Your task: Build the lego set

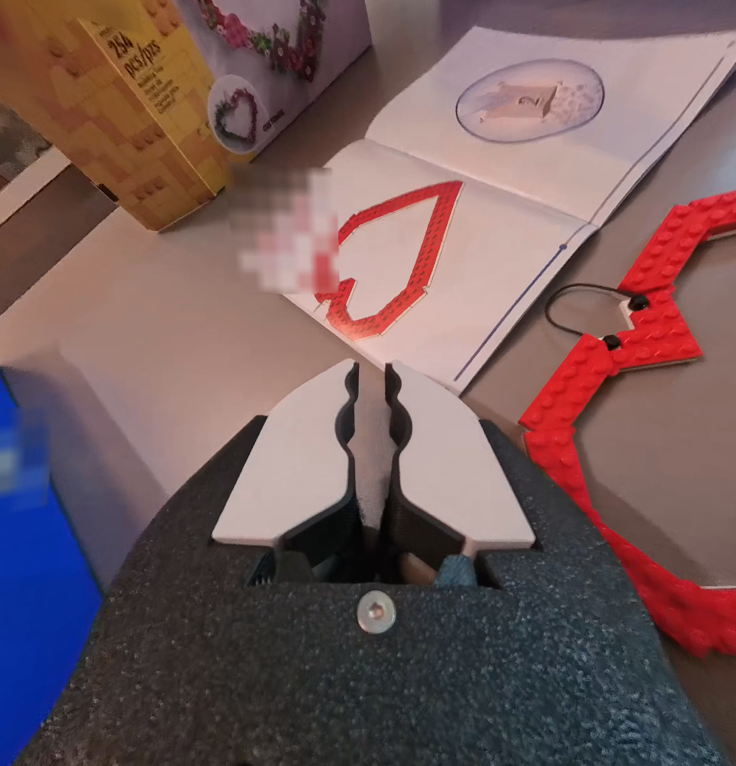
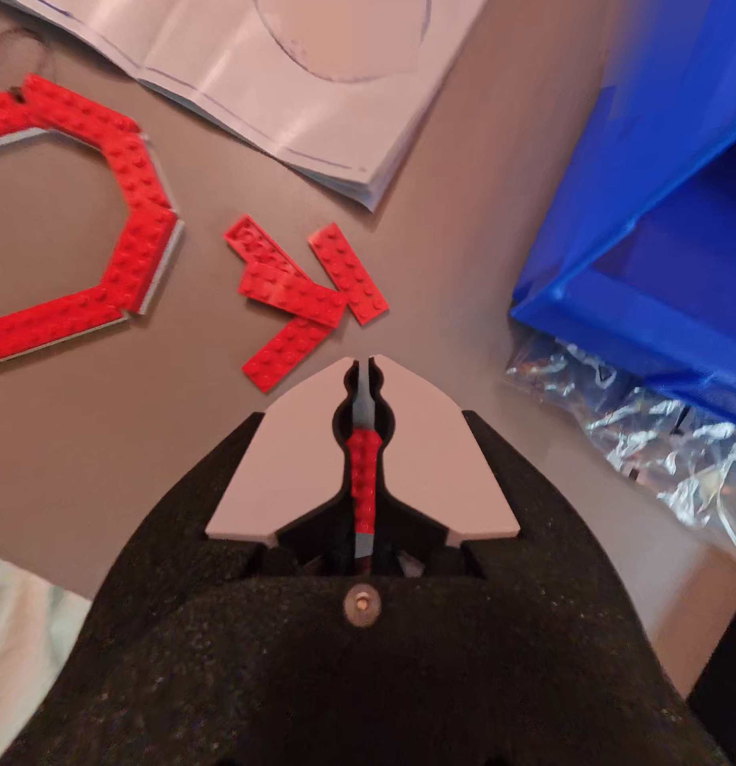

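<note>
— Well, what fills the left wrist view, from left to right?

— At the left edge, a glossy blue bin (image 1: 31, 559); upper left, a yellow-sided cardboard set box (image 1: 151, 112); centre, the open paper instruction booklet (image 1: 503, 232) with a printed red heart. The left gripper (image 1: 371, 367), with smooth pale fingers on a grainy black body, has its tips slightly parted around nothing. At right, the studded red heart frame (image 1: 598, 381) lies flat on the matte table (image 1: 151, 373), a thin black cord looped at its notch.

— And the right wrist view?

— The frame sits at left, four loose red plates (image 2: 308, 298) at centre. Below them, the right gripper (image 2: 363, 361) pinches a red studded plate (image 2: 363, 481) edge-on. Crinkled clear plastic (image 2: 648, 435) lies at right under the bin.
</note>
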A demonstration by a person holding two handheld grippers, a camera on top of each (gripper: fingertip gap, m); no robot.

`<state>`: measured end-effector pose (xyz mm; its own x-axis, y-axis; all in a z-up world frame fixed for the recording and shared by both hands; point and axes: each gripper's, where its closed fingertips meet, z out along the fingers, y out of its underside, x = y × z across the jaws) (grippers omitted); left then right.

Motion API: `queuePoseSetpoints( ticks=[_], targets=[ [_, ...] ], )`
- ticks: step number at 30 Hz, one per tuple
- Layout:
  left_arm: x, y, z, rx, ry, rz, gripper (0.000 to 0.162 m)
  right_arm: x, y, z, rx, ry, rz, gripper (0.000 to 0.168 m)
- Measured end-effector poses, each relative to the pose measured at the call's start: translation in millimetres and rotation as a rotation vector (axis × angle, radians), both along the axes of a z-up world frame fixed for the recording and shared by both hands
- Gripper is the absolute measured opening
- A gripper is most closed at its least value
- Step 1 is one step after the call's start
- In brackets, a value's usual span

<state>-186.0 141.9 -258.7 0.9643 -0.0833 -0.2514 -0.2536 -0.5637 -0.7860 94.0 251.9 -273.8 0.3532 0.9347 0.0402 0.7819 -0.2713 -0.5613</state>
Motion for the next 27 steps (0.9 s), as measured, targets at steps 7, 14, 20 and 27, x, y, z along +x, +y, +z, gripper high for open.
queuePoseSetpoints(
  ticks=[7, 14, 20, 27],
  targets=[
    [51, -11, 42, 0.134, -0.382, -0.194, 0.012, -30, -18, 31, 0.031, 0.169, 0.308, 0.015],
    [69, -38, 42, 0.105, -0.511, -0.274, 0.016, -43, -24, 8, 0.069, 0.023, 0.549, 0.032],
    [67, -47, 49, 0.156, -0.552, -0.279, 0.020, -44, -20, -5, 0.083, -0.066, 0.634, 0.029],
    [27, -39, 64, 0.313, -0.654, -0.084, 0.022, -44, -13, -5, 0.103, -0.052, 0.619, 0.019]
  ],
)
